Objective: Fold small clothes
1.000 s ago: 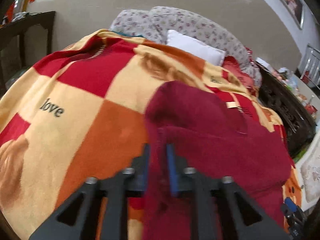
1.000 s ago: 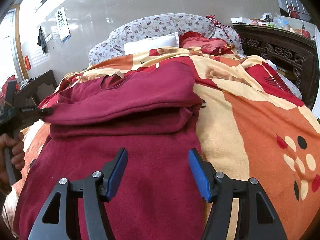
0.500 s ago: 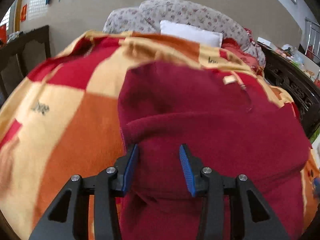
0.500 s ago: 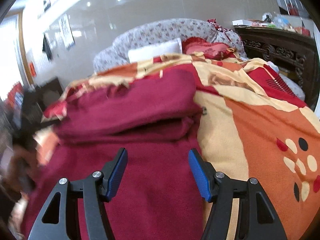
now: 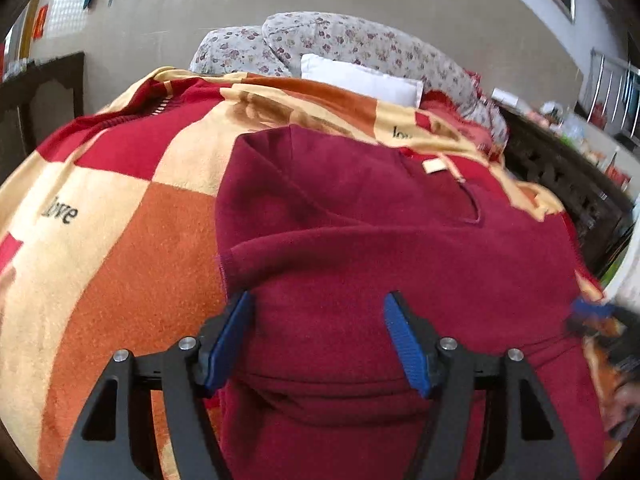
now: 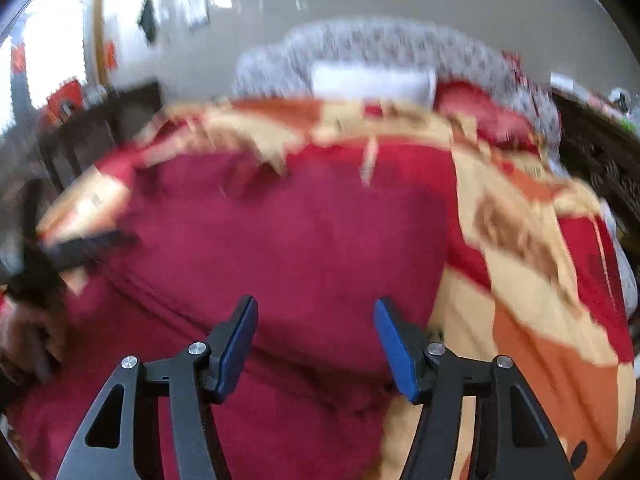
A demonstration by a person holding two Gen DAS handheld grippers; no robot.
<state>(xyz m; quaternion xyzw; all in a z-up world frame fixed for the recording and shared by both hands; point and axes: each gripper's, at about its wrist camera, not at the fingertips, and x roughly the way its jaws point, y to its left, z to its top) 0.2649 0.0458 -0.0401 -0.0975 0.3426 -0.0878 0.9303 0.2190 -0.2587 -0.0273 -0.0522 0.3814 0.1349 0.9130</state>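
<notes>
**Both tongs released over the partly folded garment**

Left gripper (image 5: pixel 316 340): jaws have just been opening and now stand apart, nothing pinched. Maroon cloth lies under and between the pads, but they do not press it. Right gripper (image 6: pixel 316 344): jaws have just been narrowing yet are not clenched, pads clear of the cloth beneath. Right view is motion-blurred, so fine detail there is unreliable.

Landmark: the maroon garment (image 5: pixel 400 240). It lies on the checked blanket (image 5: pixel 120 280), directly ahead of and below both tongs. Left gripper sits at the garment's left edge, just inside the hem; right gripper sits nearer its right edge, beside bare blanket. Long axis seems to run away from the tongs toward the white pillow (image 5: pixel 360 80) beyond its far end.

Appearance: thick fleecy knit, neckline with pale label (image 5: pixel 434 166) at the far end, one folded band lying crosswise over the body, soft rounded creases.

Judgement: the left gripper is nearer a graspable edge.
</notes>
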